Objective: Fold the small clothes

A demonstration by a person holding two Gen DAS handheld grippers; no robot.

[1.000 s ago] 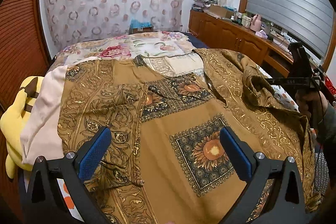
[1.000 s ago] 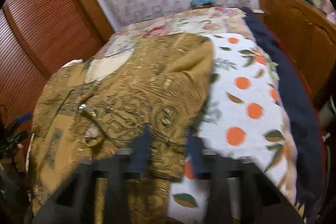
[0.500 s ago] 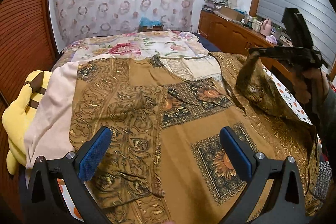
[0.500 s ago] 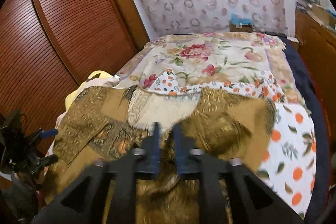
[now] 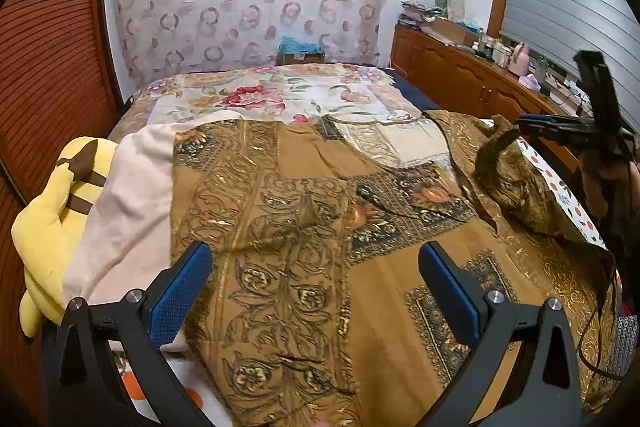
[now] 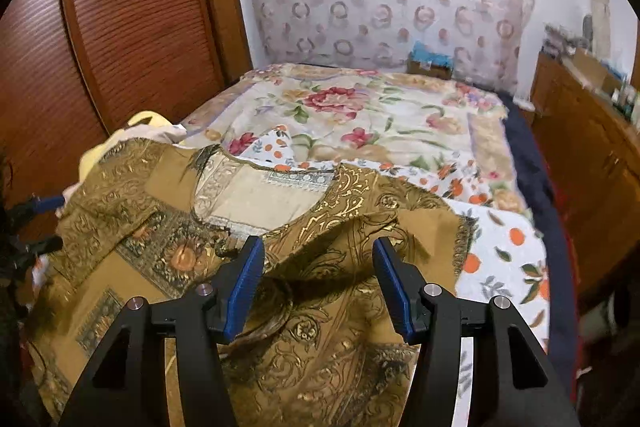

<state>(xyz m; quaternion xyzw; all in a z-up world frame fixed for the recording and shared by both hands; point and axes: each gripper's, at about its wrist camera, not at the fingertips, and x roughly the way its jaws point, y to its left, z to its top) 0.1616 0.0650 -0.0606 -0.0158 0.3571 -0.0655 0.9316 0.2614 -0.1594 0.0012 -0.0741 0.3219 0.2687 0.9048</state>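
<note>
a: left wrist view first. how far along is the folding?

b: early, i'd judge. the brown patterned garment [image 5: 320, 247] lies spread over the near half of the bed [image 5: 280, 99], its left portion already turned in flat along the bed's left edge, over a pale pink cloth [image 5: 128, 195]. the right portion is only bunched up near the right edge. the left gripper [image 5: 316, 291] hovers over the garment with its jaws wide apart and nothing between them.

a: and the other one there?

b: the right gripper [image 5: 532, 125] sits by the bed's right edge, a tongue of fabric rising to its tip. whether the pads press on it i cannot tell from here.

a: right wrist view?

b: the right gripper [image 6: 318, 287] has its jaws opening, about half apart. a raised fold of the garment [image 6: 320, 267] stands in the gap, but the blue pads [image 6: 248, 283] don't appear to pinch it. the neckline [image 6: 260, 195] lies open towards the bed's middle. left to do, by my reading: lay that right side flat, then fold the length.

a: any containers?

b: a cardboard box [image 5: 300, 53] at the bed's far edge with something blue in it; what exactly, too small to say. a yellow plush toy [image 5: 52, 227] rests off the left edge.
</note>
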